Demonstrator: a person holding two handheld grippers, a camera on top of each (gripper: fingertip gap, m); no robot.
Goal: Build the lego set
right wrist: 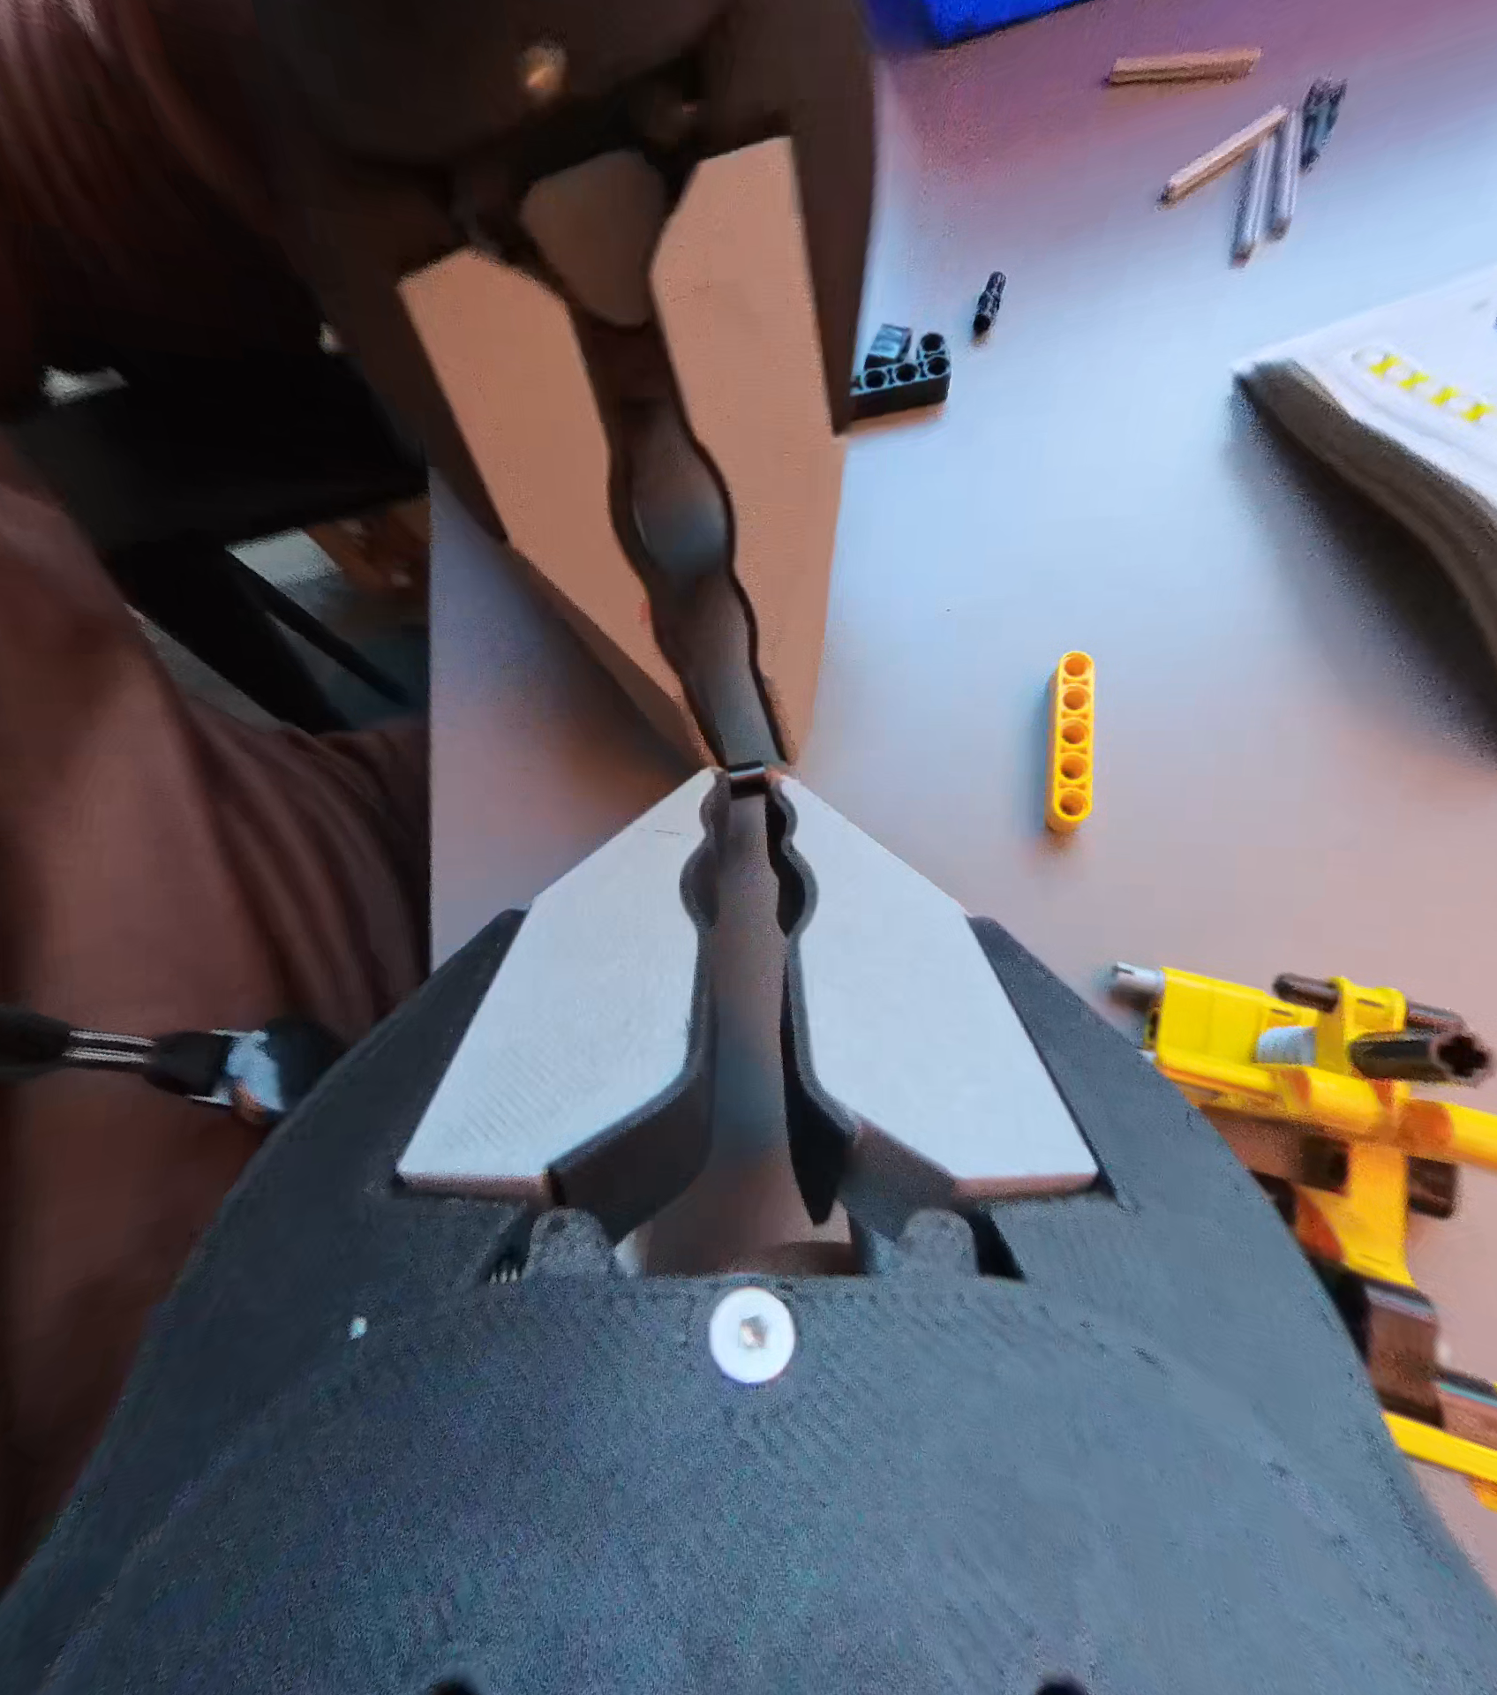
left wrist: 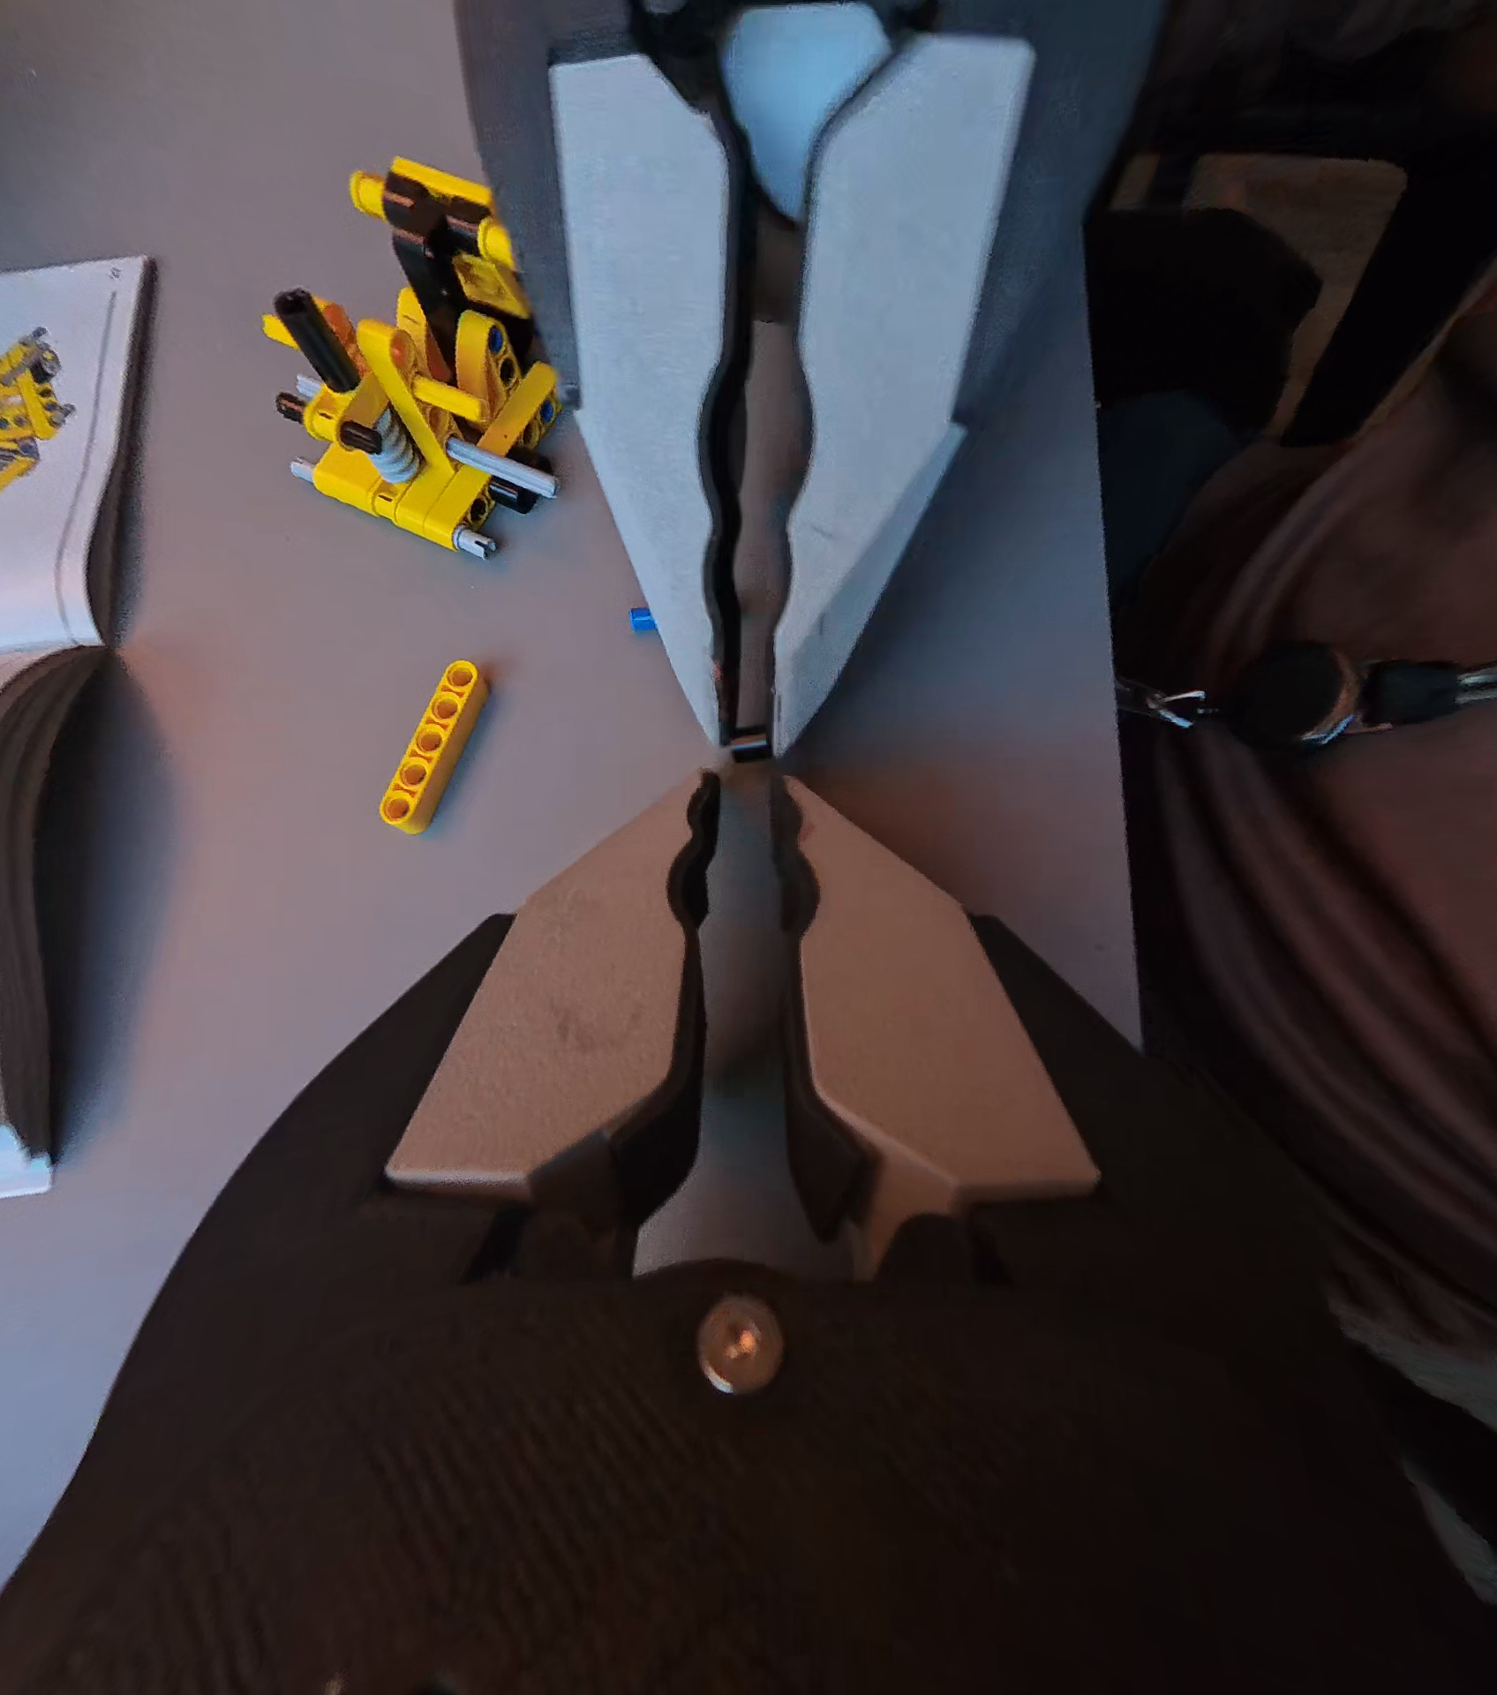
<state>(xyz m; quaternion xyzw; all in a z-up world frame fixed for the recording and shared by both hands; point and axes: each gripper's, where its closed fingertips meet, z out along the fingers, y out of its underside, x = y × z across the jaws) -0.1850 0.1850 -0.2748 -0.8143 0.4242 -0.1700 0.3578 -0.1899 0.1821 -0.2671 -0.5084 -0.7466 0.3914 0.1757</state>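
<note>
The two grippers meet tip to tip over the near edge of the grey table point(left wrist: 286, 917), and a small black pin point(left wrist: 749, 741) sits right where they meet. From the left wrist view, the right gripper point(left wrist: 747, 734) comes in from the top with its pale fingers drawn almost together and the pin pinched at their very ends. The left gripper point(left wrist: 740, 780) points up at it from below, its fingers narrowed to a slim gap; its tips touch or nearly touch the pin, and I cannot tell whether they grip it. In the right wrist view the same pin point(right wrist: 747, 775) shows as a short dark cylinder with a glossy band, held crosswise at the tips of the right gripper point(right wrist: 745, 781), with the left gripper point(right wrist: 749, 757) pressing in from above.

The half-built model point(left wrist: 424, 367) stands on the table further in: bright yellow beams with round holes, black connectors, grey axles and a light grey worm gear across its front. A loose yellow five-hole beam point(left wrist: 433, 747) lies flat between the model and the grippers, well apart from both. A tiny blue piece point(left wrist: 642, 620) lies just beside the right gripper's finger. The open instruction booklet point(left wrist: 2, 642) lies beyond the beam.
</note>
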